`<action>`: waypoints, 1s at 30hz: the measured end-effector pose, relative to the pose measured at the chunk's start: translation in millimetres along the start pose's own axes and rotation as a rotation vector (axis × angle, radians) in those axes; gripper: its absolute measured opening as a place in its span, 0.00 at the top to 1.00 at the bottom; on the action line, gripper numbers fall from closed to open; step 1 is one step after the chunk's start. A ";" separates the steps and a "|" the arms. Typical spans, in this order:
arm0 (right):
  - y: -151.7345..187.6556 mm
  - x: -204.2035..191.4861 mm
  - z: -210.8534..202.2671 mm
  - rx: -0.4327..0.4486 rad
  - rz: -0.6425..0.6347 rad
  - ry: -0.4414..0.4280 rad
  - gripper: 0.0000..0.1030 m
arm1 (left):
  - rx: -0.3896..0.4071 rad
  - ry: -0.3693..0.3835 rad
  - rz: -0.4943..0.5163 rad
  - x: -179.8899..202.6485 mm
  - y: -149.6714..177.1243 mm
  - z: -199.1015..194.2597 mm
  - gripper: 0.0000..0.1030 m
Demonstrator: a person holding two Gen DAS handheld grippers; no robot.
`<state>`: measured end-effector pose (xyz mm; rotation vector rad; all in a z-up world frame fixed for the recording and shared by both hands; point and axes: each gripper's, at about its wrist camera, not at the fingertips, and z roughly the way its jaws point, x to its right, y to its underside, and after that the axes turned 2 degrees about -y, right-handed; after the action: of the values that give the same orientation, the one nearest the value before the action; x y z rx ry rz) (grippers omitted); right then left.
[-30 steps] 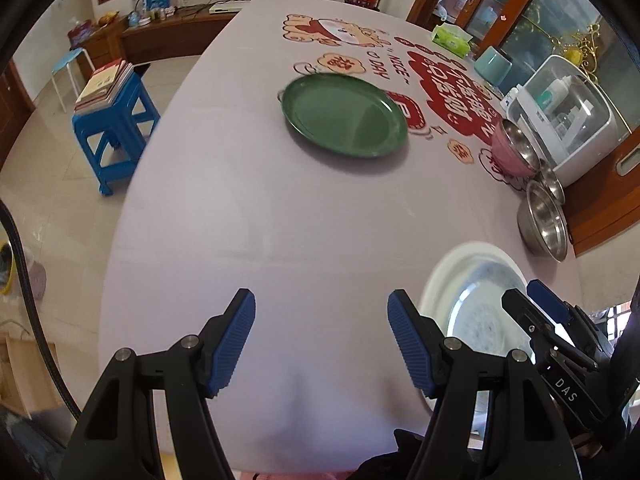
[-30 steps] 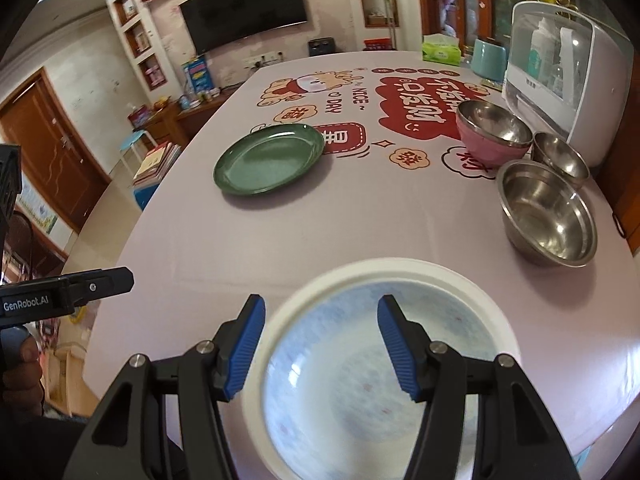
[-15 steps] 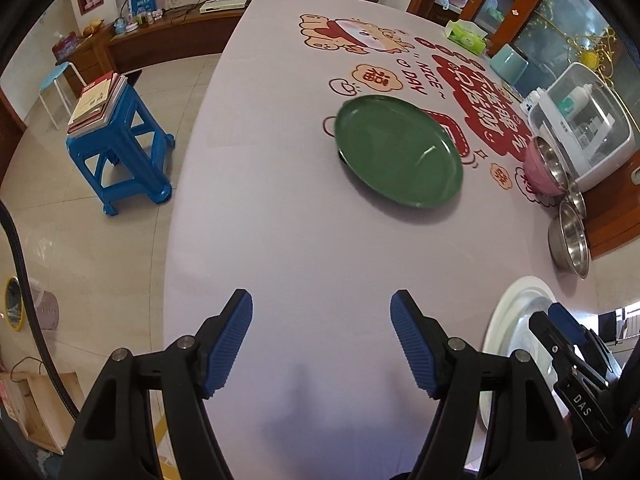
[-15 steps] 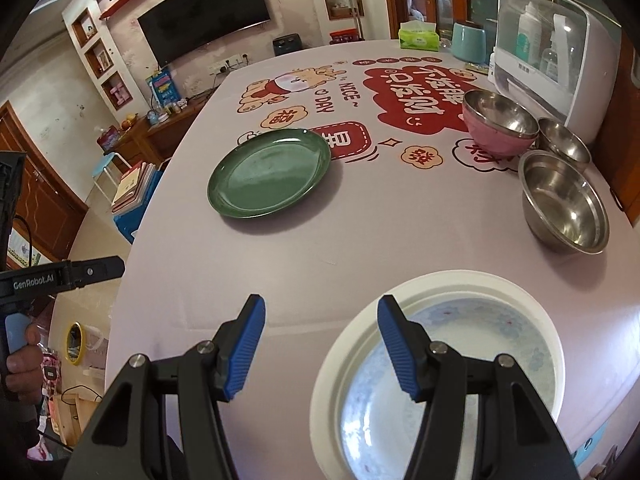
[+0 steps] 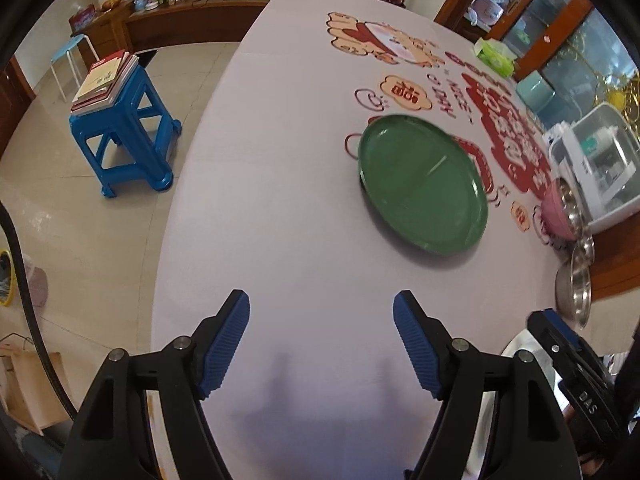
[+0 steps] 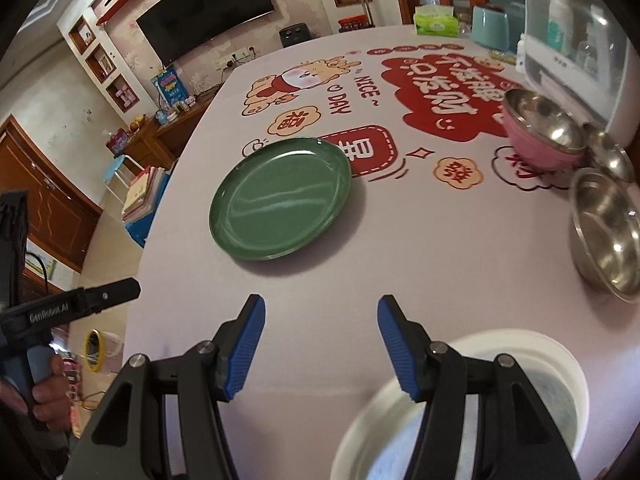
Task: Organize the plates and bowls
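Pale lilac cloth printed with red cartoon figures and lettering covers the tabletop [image 6: 400, 264], which stands in a living room with a dark television [image 6: 208, 12] on the far wall and a blue stool [image 5: 128, 136] stacked with books on the tiled floor. Near the middle of the cloth lies a green plate [image 6: 280, 204], flat and empty. Toward the right edge a pink bowl [image 6: 536, 136] with a steel lining sits beside two steel bowls, a small one [image 6: 612, 156] and a larger one [image 6: 608, 228], all close to a white plastic cabinet [image 6: 576, 40]. A white plate [image 6: 532, 344] with a faint blue pattern rests at the near edge, partly under the right tool's right finger. The right tool [image 6: 320, 344] hovers with jaws apart and nothing between them. The left tool [image 5: 320, 344], whose jaws have just been opening, also holds nothing and hangs over bare cloth, well short of the green plate.
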<state>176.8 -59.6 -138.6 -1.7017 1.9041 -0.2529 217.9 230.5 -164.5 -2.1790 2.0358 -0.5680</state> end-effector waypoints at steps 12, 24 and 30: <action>-40.7 11.6 49.6 -0.012 -0.007 -0.081 0.43 | 0.031 -0.010 -0.031 18.5 -46.4 32.4 0.27; -43.5 18.1 88.9 -0.016 0.011 -0.171 0.43 | 0.031 0.041 -0.010 42.2 -68.8 81.3 0.27; -44.9 19.4 96.6 -0.011 0.011 -0.173 0.43 | 0.013 0.039 -0.005 45.4 -69.6 96.1 0.27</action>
<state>265.1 -64.1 -201.3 -1.6631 1.7902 -0.0873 317.4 176.1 -221.8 -2.1831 2.0406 -0.6278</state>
